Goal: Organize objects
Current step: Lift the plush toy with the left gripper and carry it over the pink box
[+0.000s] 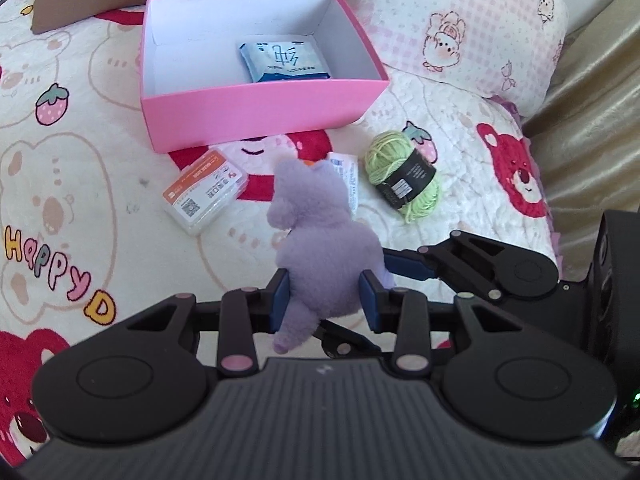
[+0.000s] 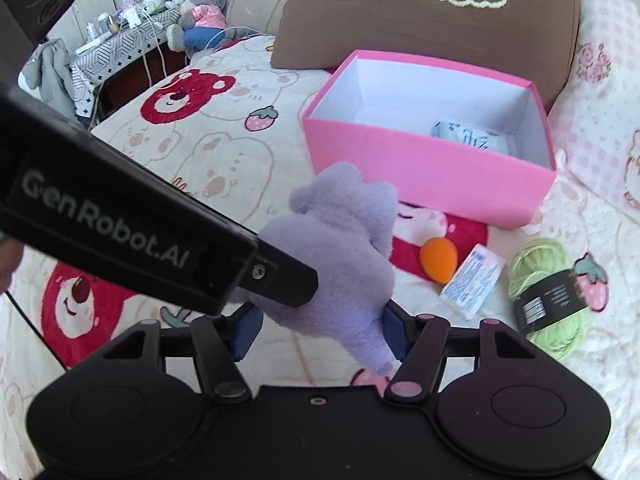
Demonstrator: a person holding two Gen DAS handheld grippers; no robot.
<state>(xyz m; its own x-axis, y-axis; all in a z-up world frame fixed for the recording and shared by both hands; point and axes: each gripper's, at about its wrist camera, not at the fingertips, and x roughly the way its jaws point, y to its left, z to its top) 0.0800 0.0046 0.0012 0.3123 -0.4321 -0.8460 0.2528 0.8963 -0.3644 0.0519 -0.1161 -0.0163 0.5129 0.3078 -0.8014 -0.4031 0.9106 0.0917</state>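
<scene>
A purple plush toy [image 1: 320, 236] is held above the bedspread, in front of the open pink box [image 1: 256, 108]. My left gripper [image 1: 326, 300] is shut on the toy's lower body. My right gripper [image 2: 320, 330] also has the toy [image 2: 340, 256] between its blue pads, touching on both sides. The right gripper shows in the left wrist view [image 1: 404, 268] beside the toy. The pink box [image 2: 420, 172] holds a blue-white tissue pack [image 1: 284, 60]. On the bedspread lie a green yarn ball [image 1: 404, 176], an orange-white card case [image 1: 204, 192], a small white box [image 2: 472, 280] and an orange sponge egg [image 2: 438, 258].
A brown cushion [image 2: 400, 12] stands behind the box and a pink-checked pillow [image 1: 472, 24] lies to its right. The bed's right edge [image 1: 552, 184] borders a beige curtain. A cluttered side table [image 2: 120, 40] with plush toys stands far left.
</scene>
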